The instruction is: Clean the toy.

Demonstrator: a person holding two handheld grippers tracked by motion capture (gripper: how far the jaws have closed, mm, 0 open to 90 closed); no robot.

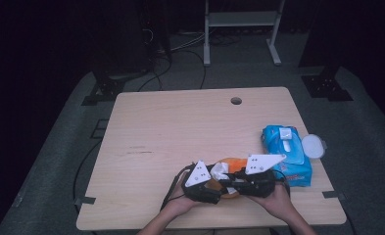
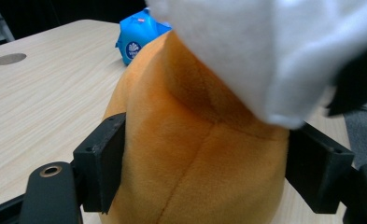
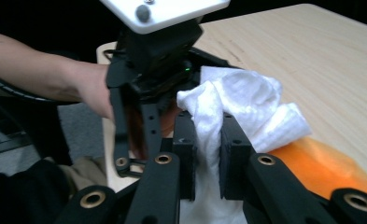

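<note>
Hand-held gripper pair meets at the near edge of the desk (image 1: 180, 127) in the high view: the left hand-held gripper (image 1: 210, 182) steadies an orange plush toy (image 1: 235, 163) while the right hand-held gripper (image 1: 228, 180) brings a white wipe (image 1: 219, 170) to it. A blue wipes pack (image 1: 288, 154) lies to the right.

From the left gripper view, black jaws clamp both sides of the plush toy (image 2: 190, 154), holding it for wiping.

From the right gripper view, the jaws stand narrow, pinching the wipe (image 3: 237, 107) against the toy.
</note>
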